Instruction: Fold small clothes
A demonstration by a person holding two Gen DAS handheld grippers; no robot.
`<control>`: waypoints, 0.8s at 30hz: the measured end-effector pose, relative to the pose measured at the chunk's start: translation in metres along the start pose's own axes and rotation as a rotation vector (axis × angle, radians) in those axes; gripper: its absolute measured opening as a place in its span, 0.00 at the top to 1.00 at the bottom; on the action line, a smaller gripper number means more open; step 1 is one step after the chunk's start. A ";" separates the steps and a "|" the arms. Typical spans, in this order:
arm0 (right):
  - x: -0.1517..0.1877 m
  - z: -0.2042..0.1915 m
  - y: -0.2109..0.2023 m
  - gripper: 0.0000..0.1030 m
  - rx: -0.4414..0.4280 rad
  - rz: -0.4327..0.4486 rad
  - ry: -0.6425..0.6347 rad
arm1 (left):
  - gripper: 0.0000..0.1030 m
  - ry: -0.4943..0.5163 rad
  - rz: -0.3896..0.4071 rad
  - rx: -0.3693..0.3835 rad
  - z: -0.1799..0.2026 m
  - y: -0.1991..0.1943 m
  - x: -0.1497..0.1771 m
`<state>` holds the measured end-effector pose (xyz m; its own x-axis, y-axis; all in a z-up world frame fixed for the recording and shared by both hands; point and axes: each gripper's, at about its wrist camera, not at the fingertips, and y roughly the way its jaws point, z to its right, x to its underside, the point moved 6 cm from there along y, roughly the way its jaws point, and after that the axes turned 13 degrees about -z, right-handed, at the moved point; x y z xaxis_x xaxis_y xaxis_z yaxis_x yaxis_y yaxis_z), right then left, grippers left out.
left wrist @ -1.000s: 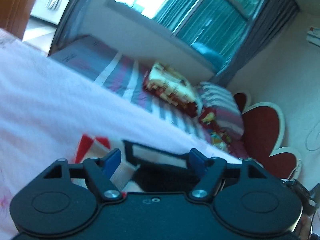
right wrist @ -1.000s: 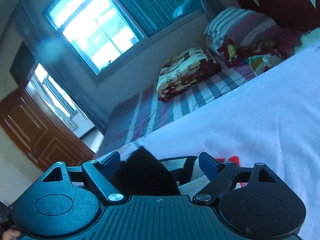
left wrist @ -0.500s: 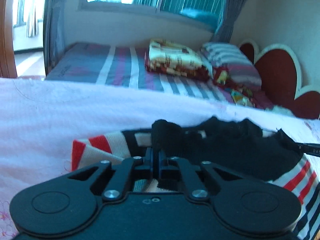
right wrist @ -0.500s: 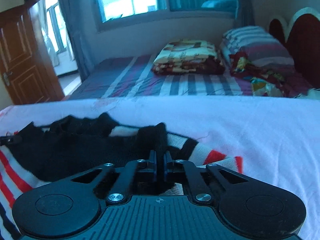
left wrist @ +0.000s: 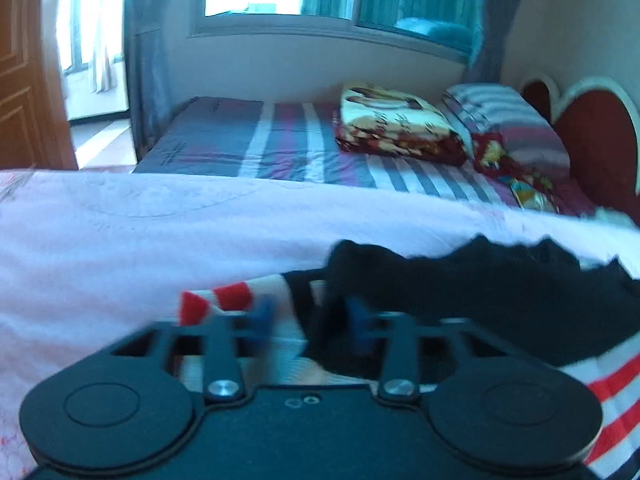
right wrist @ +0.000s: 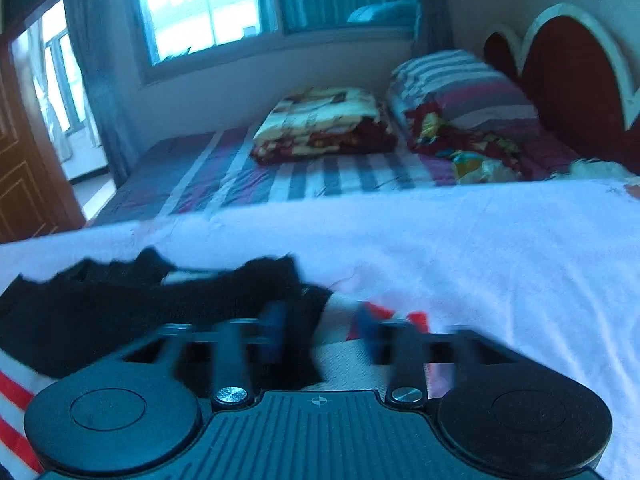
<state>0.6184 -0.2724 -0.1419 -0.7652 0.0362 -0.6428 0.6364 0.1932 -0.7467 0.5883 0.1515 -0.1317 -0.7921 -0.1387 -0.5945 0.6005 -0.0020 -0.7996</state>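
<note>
A small knit garment [left wrist: 500,292], black with red, white and dark stripes, lies on the pink bedsheet [left wrist: 120,240]. Its black part is folded over the striped part. In the left wrist view my left gripper [left wrist: 310,316] is open, its blue-padded fingers blurred, straddling the garment's black edge near the red-striped end. In the right wrist view the same garment [right wrist: 120,304] lies at lower left. My right gripper [right wrist: 320,324] is open too, its fingers blurred, over the black edge and the striped end.
Beyond the pink sheet [right wrist: 480,248] lies a striped mattress [left wrist: 280,148] with a folded patterned blanket [left wrist: 396,120] and a striped pillow [left wrist: 504,120]. A red heart-shaped headboard [left wrist: 600,140] stands at right, a wooden door [left wrist: 24,80] at left.
Half a second ago both grippers were shut on the garment's black fabric. Both have now opened and let the fabric go; it lies folded on the sheet.
</note>
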 end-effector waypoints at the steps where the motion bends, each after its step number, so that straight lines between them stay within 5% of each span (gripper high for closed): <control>1: -0.004 0.000 -0.014 0.29 0.019 0.056 -0.002 | 0.37 -0.031 0.021 0.006 -0.004 -0.009 0.000; 3: -0.006 -0.012 -0.030 0.35 -0.020 0.084 -0.033 | 0.37 -0.079 0.050 0.048 -0.003 -0.026 0.001; 4: -0.006 -0.026 -0.033 0.58 -0.078 0.073 -0.061 | 0.39 -0.081 0.069 0.073 0.005 -0.034 0.001; 6: 0.000 -0.067 -0.025 0.76 -0.125 0.008 -0.170 | 0.39 -0.008 0.080 0.125 0.039 -0.038 0.001; 10: 0.017 -0.137 -0.005 0.75 -0.154 -0.046 -0.324 | 0.37 0.245 -0.007 0.130 0.116 -0.018 0.018; 14: 0.034 -0.154 0.014 0.75 -0.175 -0.111 -0.339 | 0.34 0.283 -0.038 0.115 0.123 -0.004 0.028; 21: 0.021 -0.044 0.004 0.75 0.077 -0.059 -0.184 | 0.33 0.245 0.003 -0.028 0.040 -0.016 0.033; 24: 0.018 -0.027 -0.003 0.75 0.012 -0.070 -0.120 | 0.30 0.174 0.002 -0.042 0.027 -0.021 0.034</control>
<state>0.5999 -0.2456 -0.1462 -0.7912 -0.0949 -0.6041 0.5833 0.1794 -0.7922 0.5521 0.1203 -0.1326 -0.7998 0.0346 -0.5992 0.6002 0.0395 -0.7989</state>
